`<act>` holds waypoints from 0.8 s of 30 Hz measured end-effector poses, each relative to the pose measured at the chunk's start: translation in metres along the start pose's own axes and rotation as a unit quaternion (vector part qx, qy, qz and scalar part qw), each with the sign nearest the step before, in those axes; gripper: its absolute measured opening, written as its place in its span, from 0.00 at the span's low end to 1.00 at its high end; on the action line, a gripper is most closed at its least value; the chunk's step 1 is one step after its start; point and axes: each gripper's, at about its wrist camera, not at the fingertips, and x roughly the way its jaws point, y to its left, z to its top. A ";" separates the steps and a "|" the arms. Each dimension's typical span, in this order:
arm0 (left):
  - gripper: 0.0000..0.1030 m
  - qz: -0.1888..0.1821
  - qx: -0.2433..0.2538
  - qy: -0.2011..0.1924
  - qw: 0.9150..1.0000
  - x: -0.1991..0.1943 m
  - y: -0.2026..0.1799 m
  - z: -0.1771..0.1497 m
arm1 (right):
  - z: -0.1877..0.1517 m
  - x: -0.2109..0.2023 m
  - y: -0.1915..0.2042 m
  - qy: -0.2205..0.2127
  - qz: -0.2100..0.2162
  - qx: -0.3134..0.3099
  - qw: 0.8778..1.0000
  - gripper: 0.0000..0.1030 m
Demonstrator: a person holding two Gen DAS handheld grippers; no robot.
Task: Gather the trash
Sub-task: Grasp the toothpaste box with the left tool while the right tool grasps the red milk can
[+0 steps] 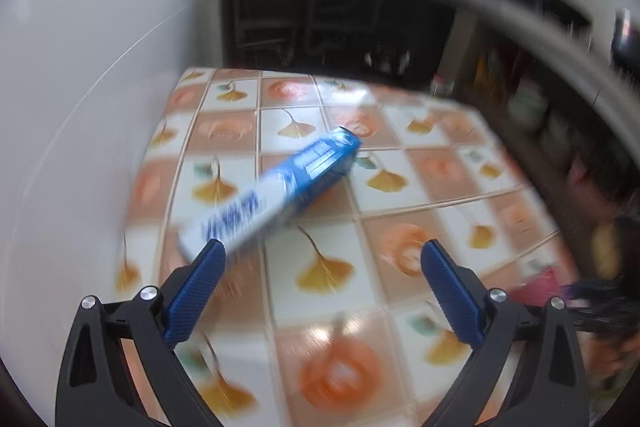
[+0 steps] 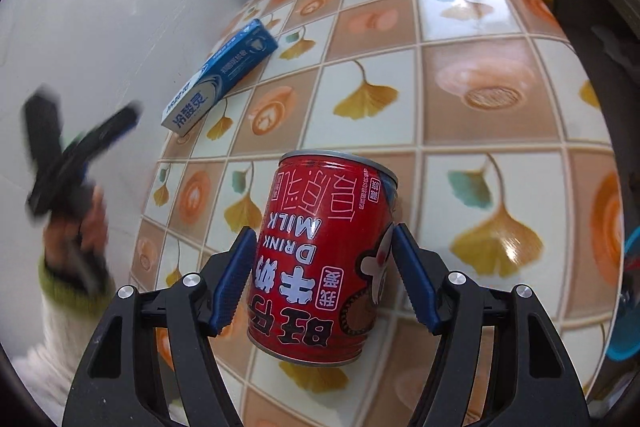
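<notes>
The right claw (image 2: 324, 263) grips a red cylindrical metal milk-drink can (image 2: 320, 259), lifted clear above the glossy ginkgo-patterned tiled worktop (image 2: 480, 75), so one piece looks collected. Farther along that worktop, by its wall-side edge, the long blue-and-white cardboard toothpaste box (image 1: 272, 191) lies uncollected, with the left claw (image 1: 320, 251) spread wide and empty just short of it.

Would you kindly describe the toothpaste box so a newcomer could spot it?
Start at the table with its ginkgo-leaf tiles and follow its edge along the white wall. The long blue-and-white toothpaste box lies flat there, unlike the round red can.
</notes>
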 end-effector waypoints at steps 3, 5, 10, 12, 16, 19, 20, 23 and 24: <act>0.86 0.053 0.053 0.041 0.996 0.036 0.000 0.024 | -0.001 0.000 0.001 -0.003 -0.001 -0.003 1.000 0.63; 0.84 0.074 0.067 0.066 0.993 0.054 0.004 0.031 | -0.002 0.002 0.003 -0.007 -0.001 -0.006 1.000 0.63; 0.74 0.103 0.116 0.144 0.977 0.095 0.010 0.030 | -0.005 -0.001 -0.001 -0.011 0.007 -0.009 1.000 0.63; 0.57 0.110 0.115 0.157 0.975 0.098 0.014 0.027 | -0.005 -0.001 -0.004 -0.010 0.013 -0.007 1.000 0.63; 0.49 0.096 0.081 0.150 0.981 0.090 0.018 0.022 | -0.005 -0.003 -0.006 -0.011 0.018 -0.009 1.000 0.63; 0.44 0.087 0.063 0.156 0.982 0.081 0.011 0.013 | -0.005 -0.003 -0.005 -0.012 0.016 -0.010 1.000 0.63; 0.41 0.077 0.049 0.159 0.983 0.075 0.010 0.007 | -0.006 -0.003 -0.005 -0.013 0.015 -0.012 1.000 0.63; 0.36 0.024 -0.003 0.170 0.985 0.054 0.005 -0.015 | -0.008 -0.004 -0.002 -0.014 0.010 -0.017 1.000 0.63; 0.35 0.009 -0.020 0.171 0.985 0.049 0.004 -0.022 | -0.010 -0.004 -0.001 -0.015 0.007 -0.020 1.000 0.63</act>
